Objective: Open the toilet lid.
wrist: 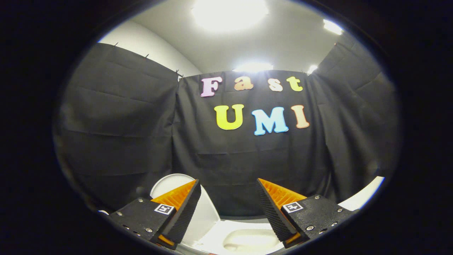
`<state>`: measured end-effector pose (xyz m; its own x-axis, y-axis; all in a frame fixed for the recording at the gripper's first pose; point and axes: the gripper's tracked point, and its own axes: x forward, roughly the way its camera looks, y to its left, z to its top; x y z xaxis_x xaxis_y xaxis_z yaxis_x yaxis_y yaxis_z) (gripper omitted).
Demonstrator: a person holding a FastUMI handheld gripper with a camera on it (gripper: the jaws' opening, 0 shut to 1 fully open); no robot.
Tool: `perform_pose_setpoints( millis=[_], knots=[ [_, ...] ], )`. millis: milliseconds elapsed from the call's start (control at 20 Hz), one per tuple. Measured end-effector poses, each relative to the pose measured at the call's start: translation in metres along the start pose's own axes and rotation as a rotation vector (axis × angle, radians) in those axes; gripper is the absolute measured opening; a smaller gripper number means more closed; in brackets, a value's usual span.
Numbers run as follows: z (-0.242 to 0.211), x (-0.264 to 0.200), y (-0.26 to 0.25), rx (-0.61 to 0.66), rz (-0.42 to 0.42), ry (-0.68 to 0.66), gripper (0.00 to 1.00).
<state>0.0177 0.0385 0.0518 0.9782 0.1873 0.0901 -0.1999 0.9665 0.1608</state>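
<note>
The gripper (pixel 229 186) is spread wide, its two orange-and-black fingers (pixel 184 209) holding nothing and touching nothing. Below and between them sits the white toilet (pixel 247 239), its bowl open to view. The toilet lid (pixel 207 212) stands raised, tilted back behind the left finger, which hides part of it. Beyond it hangs the black cloth wall (pixel 116 141), with bright ceiling lights (pixel 230 12) overhead.

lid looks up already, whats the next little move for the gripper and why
Probably just draw the gripper back and stop. The toilet lid stands raised behind the left finger, the bowl lies open below between the fingers, and the fingers are spread wide with nothing between them, so no lifting seems left to do.
</note>
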Motion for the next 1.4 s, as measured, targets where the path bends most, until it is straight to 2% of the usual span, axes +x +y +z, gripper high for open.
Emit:
perform_pose_setpoints(
  millis=[250,400,600,800,1000,1400],
  knots=[
    [-0.023,-0.03,-0.066,0.017,-0.096,0.015,0.95],
    [-0.045,-0.039,-0.108,-0.011,-0.201,0.07,0.95],
    [-0.049,-0.048,-0.118,-0.02,-0.245,0.097,0.96],
    [-0.04,-0.048,-0.106,-0.059,-0.238,0.076,0.96],
    [-0.031,-0.044,-0.086,-0.101,-0.19,0.048,0.96],
    [-0.016,-0.055,-0.094,-0.169,-0.191,0.011,0.96]
  ],
)
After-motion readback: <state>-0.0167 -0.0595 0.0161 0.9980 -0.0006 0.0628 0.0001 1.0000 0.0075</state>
